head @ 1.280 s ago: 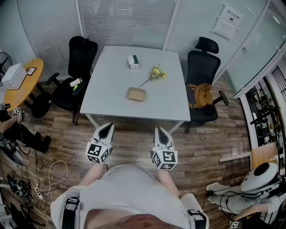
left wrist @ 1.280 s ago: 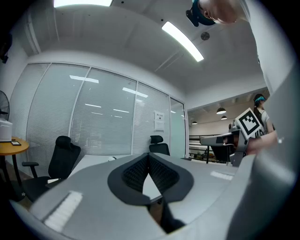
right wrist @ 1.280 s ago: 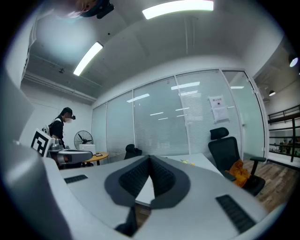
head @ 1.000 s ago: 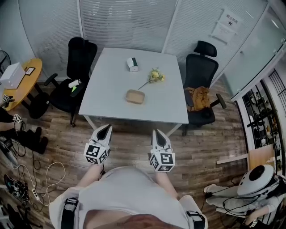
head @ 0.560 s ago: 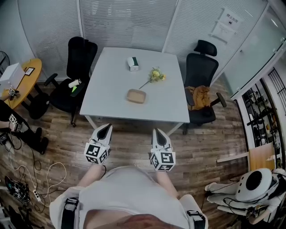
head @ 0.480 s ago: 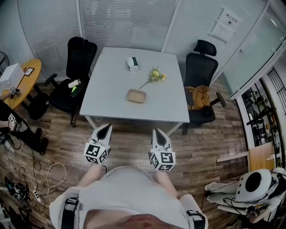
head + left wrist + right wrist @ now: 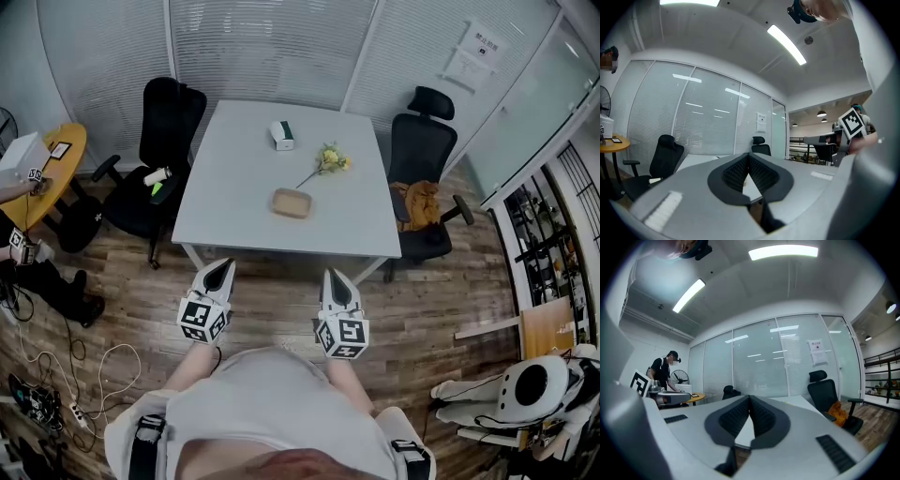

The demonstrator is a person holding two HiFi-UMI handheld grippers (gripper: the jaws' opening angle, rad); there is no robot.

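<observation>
Two tools (image 7: 222, 266) (image 7: 335, 276), two chairs (image 7: 173, 112) (image 7: 422, 141), one white table (image 7: 234, 187) — one flower (image 7: 328, 157), one tray (image 7: 292, 202), one box (image 7: 280, 134).

A wood floor (image 7: 281, 281) runs under a white tabletop (image 7: 234, 178), with a black chair (image 7: 173, 117) on each side. Glass walls with shut blinds (image 7: 272, 47) close the room behind. A round yellow table (image 7: 66, 159) stands far left, and strip lights (image 7: 783, 252) glow overhead.

Matt white table (image 7: 234, 187), wood-plank floor (image 7: 450, 309), seemingly woven tray (image 7: 292, 202).
</observation>
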